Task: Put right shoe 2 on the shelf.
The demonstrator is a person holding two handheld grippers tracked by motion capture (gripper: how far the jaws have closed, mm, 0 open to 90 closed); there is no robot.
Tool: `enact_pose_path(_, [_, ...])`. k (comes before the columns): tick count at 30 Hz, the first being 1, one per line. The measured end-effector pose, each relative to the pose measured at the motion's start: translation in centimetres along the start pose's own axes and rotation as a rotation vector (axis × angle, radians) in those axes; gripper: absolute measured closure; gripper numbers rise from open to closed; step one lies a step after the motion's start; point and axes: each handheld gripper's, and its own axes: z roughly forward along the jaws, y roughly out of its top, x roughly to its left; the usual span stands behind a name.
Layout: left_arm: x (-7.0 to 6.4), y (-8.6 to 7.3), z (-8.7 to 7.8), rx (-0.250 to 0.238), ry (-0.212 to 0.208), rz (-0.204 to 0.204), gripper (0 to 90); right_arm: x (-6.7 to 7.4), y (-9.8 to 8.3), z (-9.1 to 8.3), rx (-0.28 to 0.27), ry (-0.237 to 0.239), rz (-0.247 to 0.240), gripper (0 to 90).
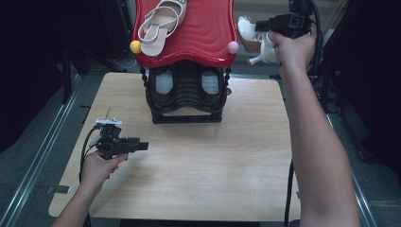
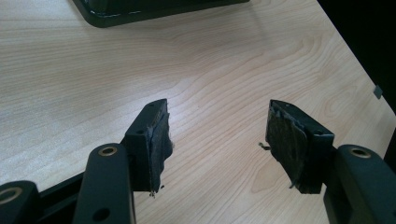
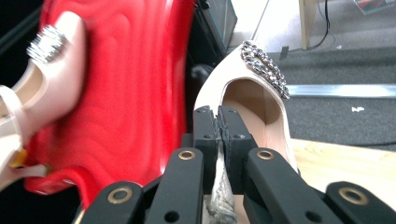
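Dim room, pale wood table (image 1: 198, 161) with a black shoe rack (image 1: 187, 97) at its far edge, red wavy top shelf (image 1: 203, 28) on it. We take the job to be putting a pair of white heels up on that shelf.

Progress: about half done, we judge. One shoe (image 1: 161, 21) already lies on the shelf's left part, strap end toward us. The second shoe (image 1: 253, 40) is in the air just right of the shelf edge, not yet over it. Left to do: carry it across, set it beside its mate, let go.

Right tool (image 3: 218, 128) is clamped nearly closed on the second shoe's rim at the back of the opening. In the right gripper view the jewelled toe (image 3: 264, 65) points away from the tool, long axis running straight on from the jaws. In the high view the thin heel (image 1: 255, 59) hangs down toward us, so the shoe looks tilted.

Left tool (image 2: 217, 135) rests low over the table's near left, jaws wide, nothing between them, idle.
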Motion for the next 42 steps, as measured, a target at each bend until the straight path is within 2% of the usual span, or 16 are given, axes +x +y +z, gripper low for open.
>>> enact_pose_path(11, [-0.1, 0.0, 0.2, 0.003, -0.004, 0.003, 39.9, 4.7, 3.3, -1.9, -0.098, 0.016, -0.072, 88.5])
enact_pose_path(18, [-0.1, 0.0, 0.2, 0.006, -0.01, 0.004, 39.9, 7.5, 4.5, -1.7, -0.115, 0.002, -0.134, 88.6])
enact_pose_path(24, [-0.1, 0.0, 0.2, 0.007, -0.013, 0.006, 39.9, 9.5, 5.0, -0.9, -0.129, 0.021, -0.177, 88.6])
enact_pose_path(28, [-0.1, 0.1, 0.3, 0.01, -0.014, 0.01, 39.9, 10.2, 4.8, 0.5, -0.152, 0.039, -0.204, 88.6])
enact_pose_path(32, [0.0, 0.0, 0.3, 0.012, -0.017, 0.006, 39.9, 10.5, 4.2, 2.3, -0.118, 0.028, -0.243, 88.7])
enact_pose_path(34, [0.0, 0.0, 0.2, 0.007, -0.016, 0.005, 39.9, 10.5, 3.6, 2.8, -0.124, 0.039, -0.264, 88.7])
enact_pose_path(36, [0.0, 0.0, 0.1, 0.002, -0.015, 0.004, 39.9, 10.3, 3.2, 3.1, -0.126, 0.06, -0.253, 88.6])
enact_pose_path(42, [-0.3, 0.0, 0.2, 0.008, -0.018, 0.009, 39.9, 10.1, 2.0, 4.1, -0.104, 0.076, -0.253, 88.6])
